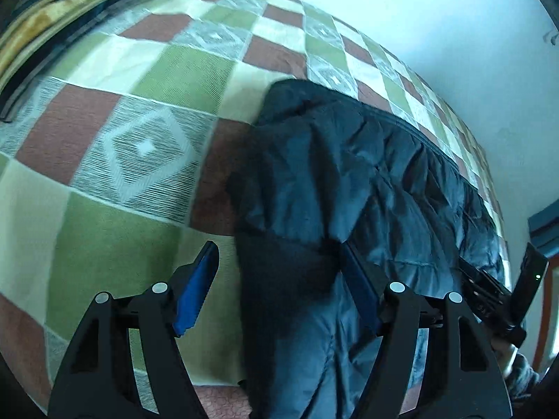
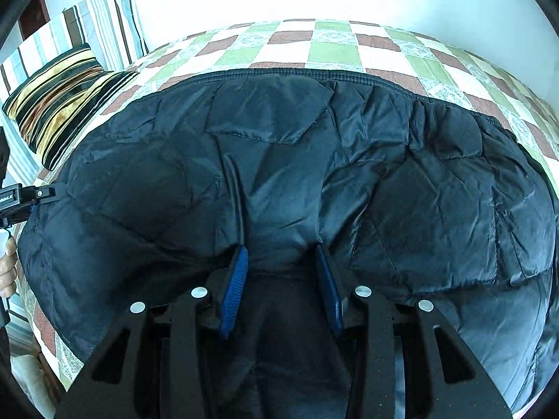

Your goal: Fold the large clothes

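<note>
Dark puffer jacket point(image 2: 349, 181) lies spread flat on the bed point(image 2: 332, 49), over a checked quilt in green, cream and rust squares. Ribbed hem runs along its far edge in the right wrist view.

My right fingers point(image 2: 283, 279): blue pads either side of a bunched ridge of jacket fabric at the near edge, pads pressing on it, so I'm pinching the jacket there. The gap is partly closed.

My left fingers point(image 1: 276, 289): spread wide. The left pad point(image 1: 195, 289) sits over bare quilt, the right pad is half buried at a jacket fold; a dark end of the jacket lies between them. No squeeze visible, pads not clamping it.

In the right wrist view, my left gripper body shows at the left edge, with a hand point(image 2: 7, 269) on its handle. There's white lettering on that body, cut off by the frame and too small to read.

Striped cushion point(image 2: 59, 104) at the far left of the bed, well apart from the jacket. Plain pale wall point(image 1: 436, 28) behind the bed.
</note>
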`<action>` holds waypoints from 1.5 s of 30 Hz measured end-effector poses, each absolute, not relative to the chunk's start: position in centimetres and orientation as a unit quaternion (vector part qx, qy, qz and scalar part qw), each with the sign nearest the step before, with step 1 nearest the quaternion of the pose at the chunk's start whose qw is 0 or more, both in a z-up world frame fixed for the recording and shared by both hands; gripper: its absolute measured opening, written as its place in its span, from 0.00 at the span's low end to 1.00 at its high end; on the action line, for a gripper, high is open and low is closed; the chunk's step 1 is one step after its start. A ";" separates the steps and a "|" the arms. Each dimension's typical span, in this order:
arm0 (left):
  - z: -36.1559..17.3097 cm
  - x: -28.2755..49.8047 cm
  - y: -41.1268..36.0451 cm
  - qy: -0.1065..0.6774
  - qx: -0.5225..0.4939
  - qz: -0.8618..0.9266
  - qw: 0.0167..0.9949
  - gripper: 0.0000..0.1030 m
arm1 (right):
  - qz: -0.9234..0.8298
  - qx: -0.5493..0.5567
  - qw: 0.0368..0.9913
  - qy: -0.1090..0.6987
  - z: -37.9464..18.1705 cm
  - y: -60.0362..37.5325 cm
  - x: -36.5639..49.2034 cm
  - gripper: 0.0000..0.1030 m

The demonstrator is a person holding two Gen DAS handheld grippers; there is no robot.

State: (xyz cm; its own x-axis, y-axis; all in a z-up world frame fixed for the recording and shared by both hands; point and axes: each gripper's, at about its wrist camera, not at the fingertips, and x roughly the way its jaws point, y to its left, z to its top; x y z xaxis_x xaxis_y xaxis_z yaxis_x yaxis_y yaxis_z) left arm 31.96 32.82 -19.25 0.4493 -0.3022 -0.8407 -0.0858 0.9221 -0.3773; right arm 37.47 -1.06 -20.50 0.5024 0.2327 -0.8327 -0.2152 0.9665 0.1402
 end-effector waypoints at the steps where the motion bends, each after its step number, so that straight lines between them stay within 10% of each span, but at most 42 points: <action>1: -19.6 32.3 32.7 0.527 -0.195 -0.076 0.824 0.69 | 0.129 0.008 0.867 0.481 -20.5 -1.1 37.5 0.39; 12: -23.0 35.1 33.0 0.564 -0.266 -0.120 0.772 0.71 | 0.129 0.008 0.868 0.479 -20.5 -1.1 37.4 0.39; 18: -23.2 35.7 32.4 0.564 -0.295 -0.149 0.757 0.31 | 0.128 0.008 0.870 0.477 -20.5 -0.9 37.4 0.39; 23: -21.4 34.9 31.5 0.553 -0.282 -0.145 0.771 0.18 | 0.126 0.005 0.871 0.475 -20.6 -0.9 37.4 0.39; 45: -7.1 33.8 13.4 0.464 -0.164 -0.168 0.854 0.14 | 0.150 0.021 0.868 0.472 -20.4 -1.6 38.5 0.40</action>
